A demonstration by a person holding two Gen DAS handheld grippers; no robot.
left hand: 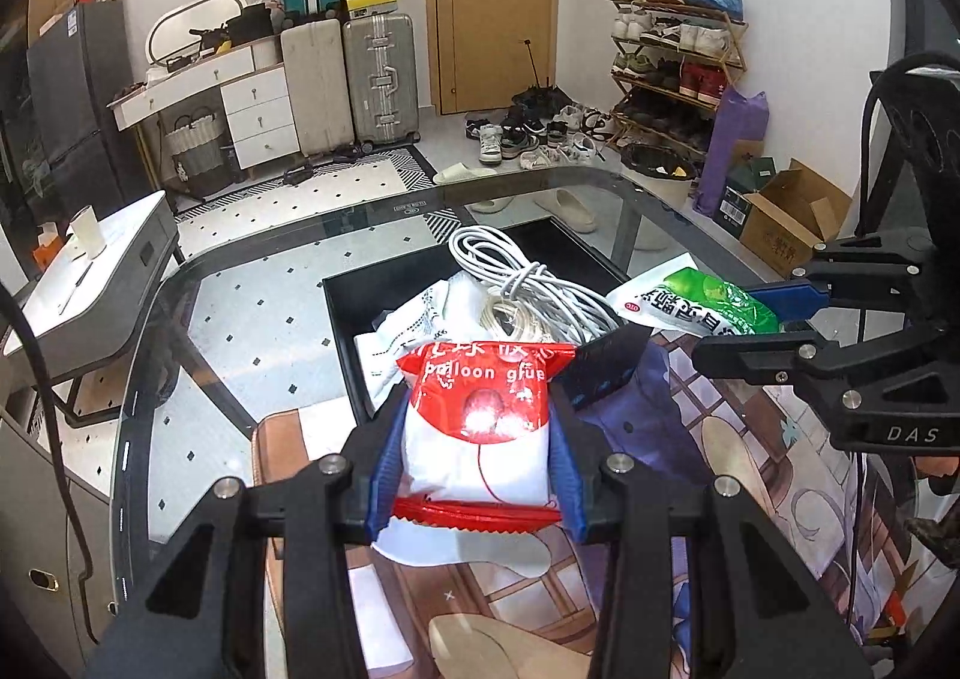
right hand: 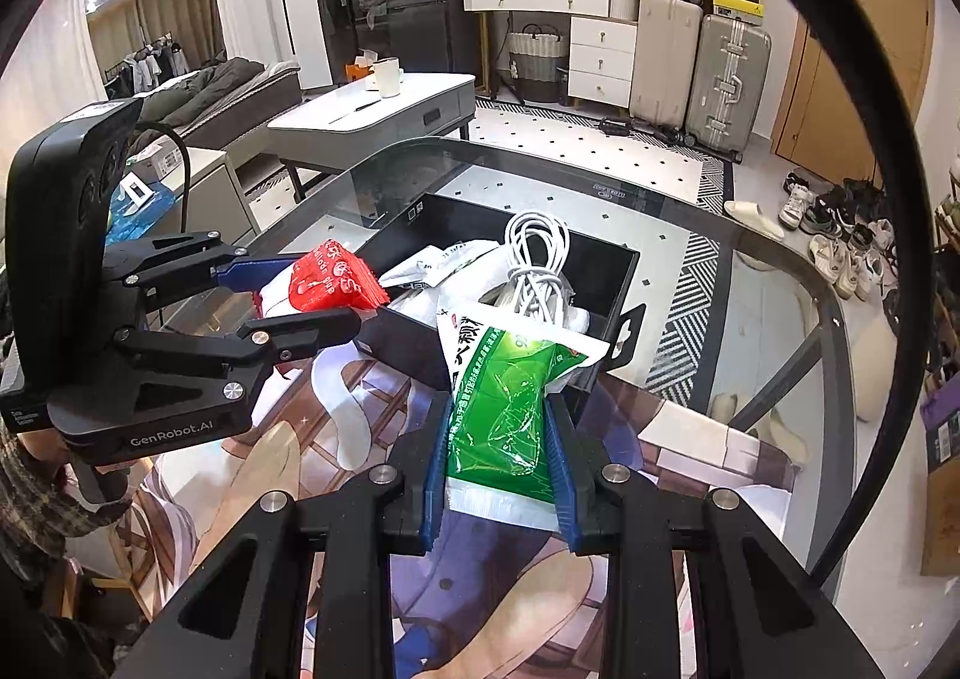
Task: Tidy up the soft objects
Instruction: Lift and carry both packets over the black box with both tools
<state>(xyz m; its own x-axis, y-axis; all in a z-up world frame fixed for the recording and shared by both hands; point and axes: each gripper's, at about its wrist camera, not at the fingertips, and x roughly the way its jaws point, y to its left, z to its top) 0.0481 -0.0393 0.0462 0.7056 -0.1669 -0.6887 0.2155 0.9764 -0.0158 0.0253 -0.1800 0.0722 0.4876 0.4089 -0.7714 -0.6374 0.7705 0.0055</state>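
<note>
Left wrist view: the left gripper [left hand: 477, 457] clamps a red and white packet [left hand: 480, 427] printed "balloon glue" between its blue pads, held above a glass table [left hand: 252, 283]. Just beyond it sits a black box [left hand: 342, 307] holding a coil of white cable [left hand: 522, 283] and some white bags [left hand: 408, 331]. At the right edge, the right gripper [left hand: 774, 319] grips a green and white packet [left hand: 696, 301] over the box's near corner.

Right wrist view: the green and white packet [right hand: 510, 415] is squeezed between the right gripper's [right hand: 498, 439] blue pads, crumpled at its middle. The left gripper [right hand: 312, 295] comes in from the left with the red packet [right hand: 330, 277]. A printed cloth mat [right hand: 336, 439] covers the near part of the table; its picture is too distorted to make out.
</note>
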